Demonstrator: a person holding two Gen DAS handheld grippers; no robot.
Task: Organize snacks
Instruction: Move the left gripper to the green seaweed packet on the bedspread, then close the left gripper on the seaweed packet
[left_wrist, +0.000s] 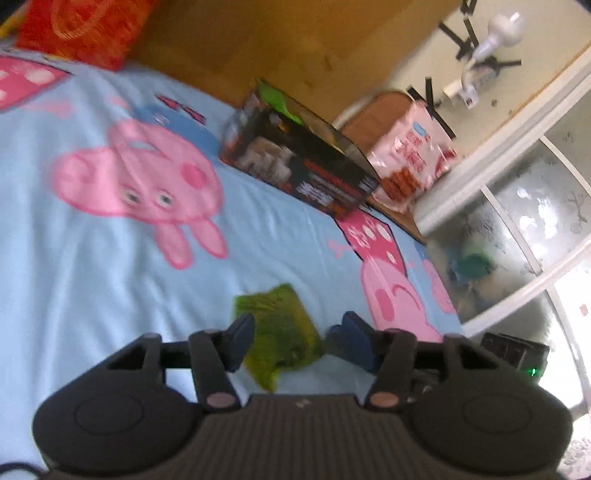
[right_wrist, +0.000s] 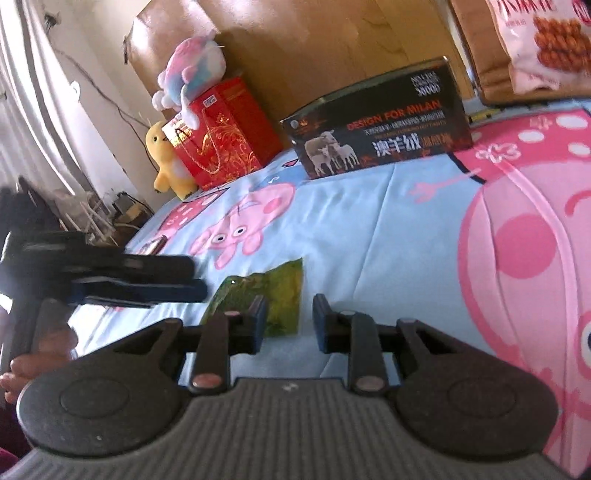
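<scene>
A small green snack packet (left_wrist: 280, 332) lies flat on the pale blue cartoon bed sheet (left_wrist: 110, 295). My left gripper (left_wrist: 297, 321) is open, its two fingers standing either side of the packet without pressing on it. In the right wrist view the same packet (right_wrist: 280, 291) lies just ahead of my right gripper (right_wrist: 289, 302), which is open by a narrow gap with only sheet showing between its fingers. Its left finger covers the packet's near corner. The left gripper (right_wrist: 197, 277) reaches in from the left, its tips at the packet's left end.
A black box with a sheep picture (right_wrist: 380, 122) stands on the bed by the wooden headboard (right_wrist: 314, 40). A pink snack bag (left_wrist: 413, 155) rests beside it on a brown stand. A red gift bag (right_wrist: 221, 136) and plush toys (right_wrist: 192, 66) sit at the far end. A window (left_wrist: 535, 221) borders the bed.
</scene>
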